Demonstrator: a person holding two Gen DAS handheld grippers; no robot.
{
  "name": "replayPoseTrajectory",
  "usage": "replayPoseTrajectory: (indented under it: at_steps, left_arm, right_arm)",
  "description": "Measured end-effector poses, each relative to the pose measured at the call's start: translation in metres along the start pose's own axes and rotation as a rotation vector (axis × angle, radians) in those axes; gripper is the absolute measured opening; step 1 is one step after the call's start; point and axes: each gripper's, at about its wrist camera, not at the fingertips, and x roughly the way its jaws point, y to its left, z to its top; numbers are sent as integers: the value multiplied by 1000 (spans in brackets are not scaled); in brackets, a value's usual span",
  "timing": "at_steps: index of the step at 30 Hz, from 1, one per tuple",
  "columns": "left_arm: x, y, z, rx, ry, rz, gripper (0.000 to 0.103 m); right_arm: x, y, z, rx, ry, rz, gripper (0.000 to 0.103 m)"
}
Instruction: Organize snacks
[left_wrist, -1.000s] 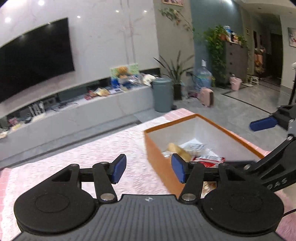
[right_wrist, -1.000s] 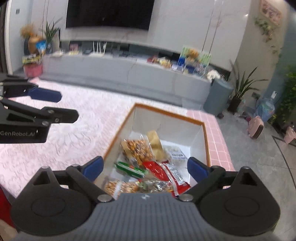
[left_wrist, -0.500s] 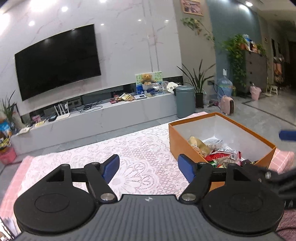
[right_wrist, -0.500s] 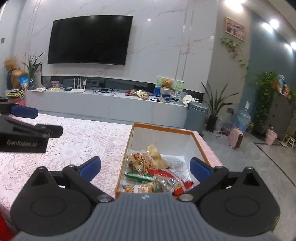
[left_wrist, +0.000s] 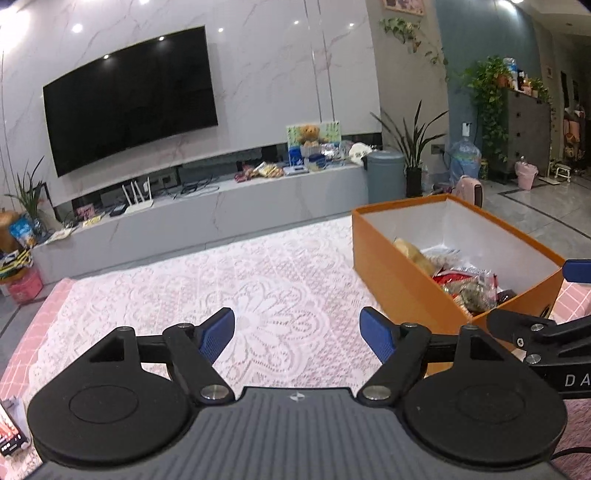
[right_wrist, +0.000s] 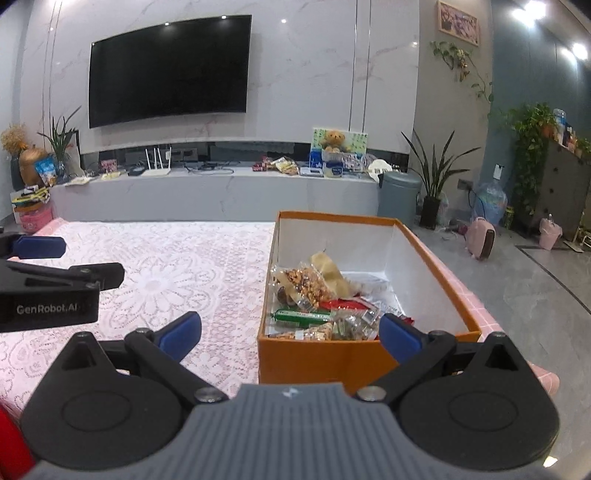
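Both hand-held grippers are hovering over the counter (left_wrist: 155, 295), which is wearing a pink lace cloth; neither is touching anything.

Left hand-held gripper (left_wrist: 297, 334): jaws have just been opening and are now standing wide, nothing between them, only bare lace below. Right hand-held gripper (right_wrist: 290, 334): jaws are also standing wide and empty, framing the near end wall of the box (right_wrist: 317, 356).

The snacks (right_wrist: 317, 295) are all sitting inside the orange box, piled toward its near end and left side; the far end is showing bare white floor. No packets are visible loose on the lace. Judgement: the collecting step is looking finished, and both tools are being held apart and back from the box, probably to clear it.

Orientation: the box is lying with its long axis running away from the right camera, toward the TV wall (right_wrist: 332, 74), open top up. In the left view it is sitting to the right, angled. The green stick packet (right_wrist: 301, 316) is lying crosswise, along the short side; the other bags are overlapping at mixed angles, so no common direction can be read.
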Motion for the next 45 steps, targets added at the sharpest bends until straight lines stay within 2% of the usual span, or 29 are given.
replayPoseTrajectory:
  at_steps: [6, 18, 45]
  left_arm:
    - [2, 0, -8, -7, 27, 2, 90]
    - [4, -1, -16, 1, 77, -5, 90]
    - [3, 0, -16, -1, 80, 2, 90]
  right_arm:
    - [6, 4, -7, -26, 30, -26, 100]
    - [10, -1, -15, 6, 81, -52, 100]
    - [8, 2, -15, -9, 89, -43, 100]
